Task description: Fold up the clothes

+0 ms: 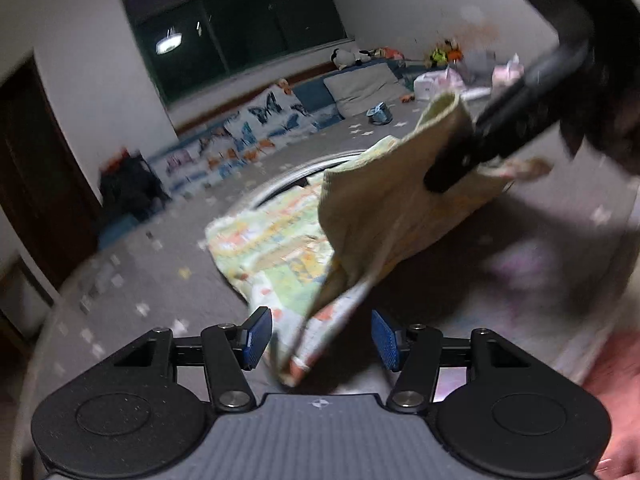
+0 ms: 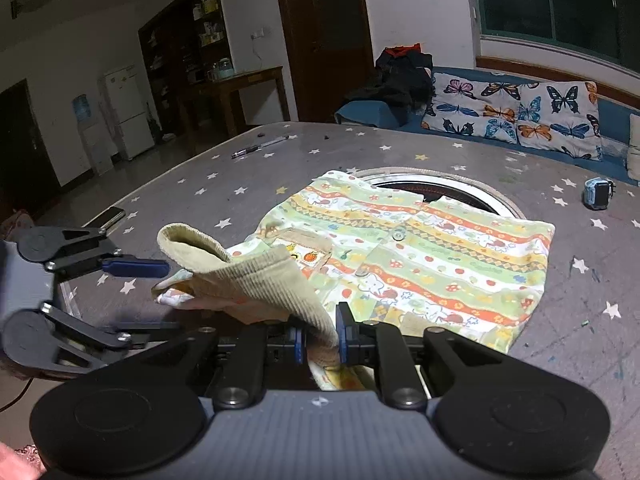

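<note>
Striped cartoon-print shirt (image 2: 436, 256) with beige ribbed cuff (image 2: 256, 280).

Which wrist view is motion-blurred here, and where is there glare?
Left wrist view: heavily smeared, the patterned garment and butterfly cushions streaked, only the left claw itself sharp. Right wrist view: crisp, the garment's print and the pen readable. Both: ceiling lamp reflected in the dark window, strong fisheye bending at the edges.
</note>
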{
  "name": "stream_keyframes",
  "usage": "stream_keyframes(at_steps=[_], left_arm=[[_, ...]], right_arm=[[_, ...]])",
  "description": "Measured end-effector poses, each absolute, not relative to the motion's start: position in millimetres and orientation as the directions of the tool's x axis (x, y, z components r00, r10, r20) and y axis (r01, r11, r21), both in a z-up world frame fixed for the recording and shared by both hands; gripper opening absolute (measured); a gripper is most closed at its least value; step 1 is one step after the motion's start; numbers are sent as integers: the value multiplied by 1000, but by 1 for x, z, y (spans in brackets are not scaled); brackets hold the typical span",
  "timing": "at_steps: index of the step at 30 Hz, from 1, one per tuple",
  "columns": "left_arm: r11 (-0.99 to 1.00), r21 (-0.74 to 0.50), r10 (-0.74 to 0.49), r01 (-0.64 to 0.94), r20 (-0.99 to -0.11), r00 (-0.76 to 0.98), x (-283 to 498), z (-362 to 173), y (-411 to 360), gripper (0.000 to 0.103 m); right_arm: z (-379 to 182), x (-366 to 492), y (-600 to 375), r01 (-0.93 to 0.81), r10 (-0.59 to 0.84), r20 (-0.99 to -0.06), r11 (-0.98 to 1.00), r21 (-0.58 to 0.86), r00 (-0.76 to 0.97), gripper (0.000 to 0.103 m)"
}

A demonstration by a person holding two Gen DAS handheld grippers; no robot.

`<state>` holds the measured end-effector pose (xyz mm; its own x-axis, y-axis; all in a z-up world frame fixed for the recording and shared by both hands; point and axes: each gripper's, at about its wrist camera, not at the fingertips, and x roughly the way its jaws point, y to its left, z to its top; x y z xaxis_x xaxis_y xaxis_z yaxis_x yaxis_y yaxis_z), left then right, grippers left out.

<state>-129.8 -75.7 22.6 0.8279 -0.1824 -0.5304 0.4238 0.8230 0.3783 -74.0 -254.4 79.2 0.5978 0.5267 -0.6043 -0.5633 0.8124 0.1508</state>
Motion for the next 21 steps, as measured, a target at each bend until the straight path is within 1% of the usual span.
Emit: stream_keyframes(at_steps=[2,3,5,6,8,10,12,18,21], left_arm=[[796,441,-159,415,-509,846,-127,15,-78,57],[784,463,-152,413,-502,851,-126,12,-78,51],[762,494,-153,419,-492,857,-125,8,-76,44],[751,505,-159,426,-487,858,-126,6,-75,37],[735,519,-170,436,-482,860,-127,5,-73,27],[724,527,-181,445,-478,860,-128,5,-71,13],[722,525,-191,452,-476,858,-131,7,-69,7],[708,514,-238,484,-472,849,-150,21,-63,6],[687,489,-288,538,-496,819,-171,35,-61,5]], right_arm=[[79,-76,-254,-560,521,-601,816,143,606,14],[78,-77,-254,-558,518,-600,818,139,610,14],[78,-79,-254,-555,513,-594,822,131,620,14],[78,-81,-254,-553,511,-591,823,126,625,14],[78,-84,-254,-554,505,-586,825,112,634,12],[78,-89,-252,-557,501,-580,825,96,642,11],[78,-94,-252,-563,501,-574,823,83,648,10],[86,-113,-257,-582,512,-560,811,65,652,9],[94,-132,-263,-599,520,-562,799,54,643,9]])
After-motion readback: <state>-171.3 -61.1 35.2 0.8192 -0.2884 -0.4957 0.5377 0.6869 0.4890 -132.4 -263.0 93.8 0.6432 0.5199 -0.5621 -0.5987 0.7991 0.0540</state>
